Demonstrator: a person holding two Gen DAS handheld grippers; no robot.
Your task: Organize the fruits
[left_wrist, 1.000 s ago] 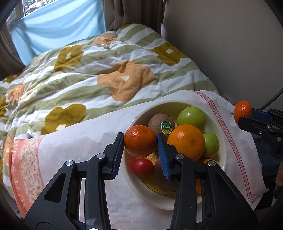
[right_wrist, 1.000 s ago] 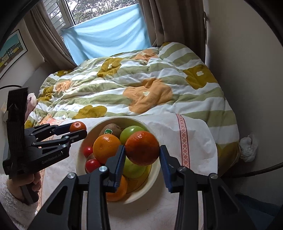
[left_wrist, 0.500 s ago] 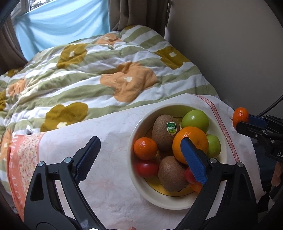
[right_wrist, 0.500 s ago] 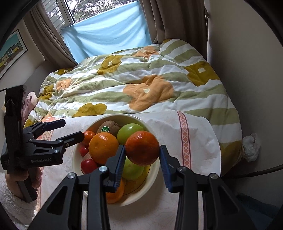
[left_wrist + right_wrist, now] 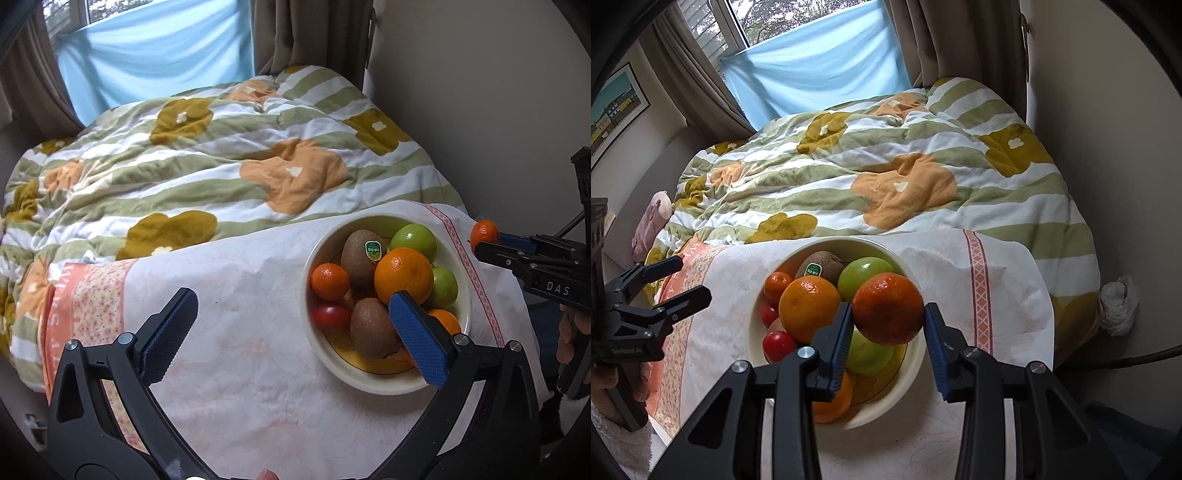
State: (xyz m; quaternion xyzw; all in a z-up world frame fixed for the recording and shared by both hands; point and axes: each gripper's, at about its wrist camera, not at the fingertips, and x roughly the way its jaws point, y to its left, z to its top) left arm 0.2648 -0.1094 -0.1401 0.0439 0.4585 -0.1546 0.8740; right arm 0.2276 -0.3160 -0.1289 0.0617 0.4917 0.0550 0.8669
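A cream bowl (image 5: 369, 381) on a white cloth holds a small tangerine (image 5: 330, 281), two kiwis (image 5: 360, 258), a big orange (image 5: 403, 275), green apples (image 5: 413, 238) and a red fruit (image 5: 331, 315). My left gripper (image 5: 293, 332) hovers above and left of the bowl. Its jaws are opening wide and grip nothing. My right gripper (image 5: 888, 309) is shut on a tangerine (image 5: 888, 317), held above the bowl's (image 5: 755, 314) right side. In the left wrist view the right gripper (image 5: 484, 242) comes in from the right. The left gripper (image 5: 679, 280) shows at the left of the right wrist view.
The white cloth (image 5: 240, 332), with pink patterned borders, lies on a bed with a green-striped flowered quilt (image 5: 221, 166). A wall (image 5: 480, 92) stands close on the right, with curtains and a blue sheet behind. A person's hand (image 5: 617, 384) holds the left tool.
The left gripper let go of the small tangerine, which now lies in the bowl. It opened wide and drew back up and to the left. The right gripper kept still with its tangerine.
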